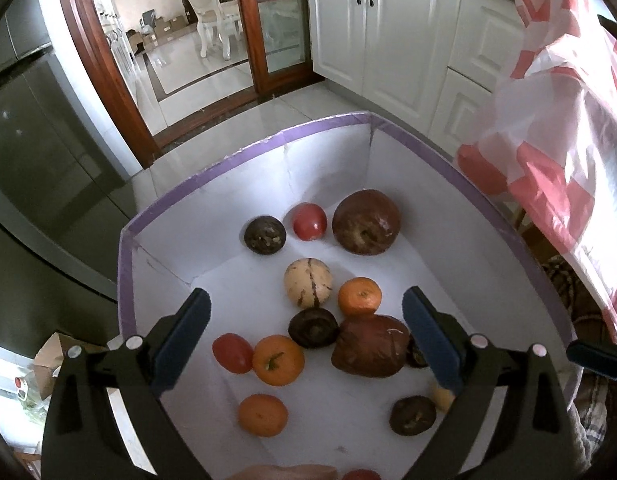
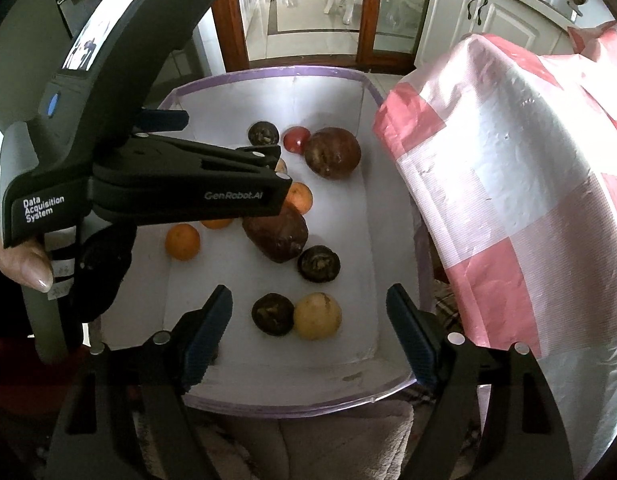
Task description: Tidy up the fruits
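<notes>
White kitchen cabinets (image 1: 392, 36) with dark handles and a wood-framed glass door (image 1: 268, 28) stand behind a white box (image 1: 212, 168) edged with purple tape, which holds all the fruit. At the far end of the box floor lie a dark wrinkled fruit (image 1: 265, 235), a red tomato (image 1: 309, 221) and a large red-brown apple (image 1: 366, 222), in a row from left to right. Nearer, in the middle, a pale striped melon (image 1: 308, 282) sits just beside an orange (image 1: 359, 296). Below these, a second dark fruit (image 1: 313, 327) touches another large red-brown fruit (image 1: 371, 347), with a tomato (image 1: 232, 353) and a stemmed orange (image 1: 278, 359) touching each other to the left. Nearest, one more orange (image 1: 263, 415) lies to the left and a dark fruit (image 1: 412, 415) to the right. The right wrist view also shows a yellow round fruit (image 2: 317, 316) touching a dark one (image 2: 273, 314) at the near end.

A pink-and-white checked plastic bag (image 2: 520, 200) hangs at the right of the box.

The left gripper (image 1: 306, 344) hovers over the box, its blue-padded fingers (image 1: 184, 340) spread wide and gripping nothing. The right gripper (image 2: 308, 340) likewise hangs above the near end, its fingers (image 2: 208, 336) wide apart and empty. A hand (image 2: 22, 260) grips the left gripper's handle at the left of the right wrist view.
</notes>
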`<state>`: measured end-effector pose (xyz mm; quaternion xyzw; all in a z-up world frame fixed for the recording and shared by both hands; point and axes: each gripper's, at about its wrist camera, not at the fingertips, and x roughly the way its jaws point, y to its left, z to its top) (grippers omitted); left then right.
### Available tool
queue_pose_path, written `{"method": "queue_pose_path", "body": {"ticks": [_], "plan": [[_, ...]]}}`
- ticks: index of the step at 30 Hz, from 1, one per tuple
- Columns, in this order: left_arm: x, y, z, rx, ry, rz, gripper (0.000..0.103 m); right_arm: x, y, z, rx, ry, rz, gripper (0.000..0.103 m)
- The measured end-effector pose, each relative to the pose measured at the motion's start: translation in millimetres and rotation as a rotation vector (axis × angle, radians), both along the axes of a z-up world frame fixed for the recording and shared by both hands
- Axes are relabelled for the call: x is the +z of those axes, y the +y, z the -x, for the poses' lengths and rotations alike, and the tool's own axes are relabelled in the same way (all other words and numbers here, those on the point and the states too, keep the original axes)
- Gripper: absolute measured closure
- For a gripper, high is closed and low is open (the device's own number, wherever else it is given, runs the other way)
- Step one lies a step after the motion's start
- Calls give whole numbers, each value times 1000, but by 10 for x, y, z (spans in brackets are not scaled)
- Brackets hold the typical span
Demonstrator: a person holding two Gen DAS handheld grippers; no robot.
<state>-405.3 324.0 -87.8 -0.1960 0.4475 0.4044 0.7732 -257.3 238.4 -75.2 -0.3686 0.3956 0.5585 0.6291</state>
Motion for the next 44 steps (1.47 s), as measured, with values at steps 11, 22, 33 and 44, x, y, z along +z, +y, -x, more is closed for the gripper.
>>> {"method": "queue_pose_path", "body": {"ticks": [11, 22, 33, 44], "plan": [[-24, 11, -18, -4, 1, 6, 6, -25, 0, -2, -3, 6, 6, 26], [-41, 67, -23, -6, 7, 19, 6, -53, -15, 3, -2, 12, 17, 25], [-61, 139, -11, 10, 23, 22, 6, -64, -5, 0, -3, 14, 18, 25], [-30, 186, 12, 21, 48, 33, 6, 1, -71, 27, 14, 14, -14, 25]]}}
